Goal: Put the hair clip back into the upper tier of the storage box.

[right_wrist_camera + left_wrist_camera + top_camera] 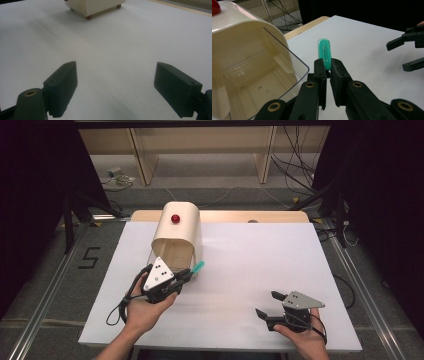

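Note:
My left gripper is shut on a flat green stick with a rounded tip, just in front of the open mouth of a cream box that has a red knob on top. In the left gripper view, the stick juts forward from between the pads of that gripper, a thin wire shape on its face. It is to the right of the box and its clear flap. My right gripper stands open over bare white table at the near right, nothing between its jaws.
A white sheet covers the table, with a wooden strip along the far edge. Wooden shelving and loose cables lie on the floor beyond. The box's foot is far ahead of the right gripper.

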A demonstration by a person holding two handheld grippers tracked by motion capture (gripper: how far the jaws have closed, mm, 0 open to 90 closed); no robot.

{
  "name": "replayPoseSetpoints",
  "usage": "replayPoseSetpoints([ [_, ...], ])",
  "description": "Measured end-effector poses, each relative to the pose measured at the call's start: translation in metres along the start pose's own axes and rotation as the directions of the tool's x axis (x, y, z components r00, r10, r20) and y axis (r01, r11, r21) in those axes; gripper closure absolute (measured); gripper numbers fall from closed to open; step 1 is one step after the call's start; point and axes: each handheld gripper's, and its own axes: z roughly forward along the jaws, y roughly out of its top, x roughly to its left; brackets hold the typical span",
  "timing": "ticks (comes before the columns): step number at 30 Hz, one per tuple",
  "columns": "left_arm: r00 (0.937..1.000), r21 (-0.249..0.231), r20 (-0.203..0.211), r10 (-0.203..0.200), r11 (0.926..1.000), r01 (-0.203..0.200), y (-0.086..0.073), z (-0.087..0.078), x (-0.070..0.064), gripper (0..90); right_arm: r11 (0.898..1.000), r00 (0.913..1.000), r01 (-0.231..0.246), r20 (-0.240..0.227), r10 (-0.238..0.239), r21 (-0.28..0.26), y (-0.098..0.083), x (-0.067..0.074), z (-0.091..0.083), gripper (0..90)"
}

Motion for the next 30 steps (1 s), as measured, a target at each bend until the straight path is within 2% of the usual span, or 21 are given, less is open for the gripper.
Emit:
replayPoseSetpoints([
  [30,0.9997,-0.012,-0.016,-0.018,0.9998,0.018,0.0008,-0.0044,0.0057,83.1,1.000,1.0000,-0.001,0.000,0.001,0.000,-0.0001,0.0000,-0.0002,20.0],
])
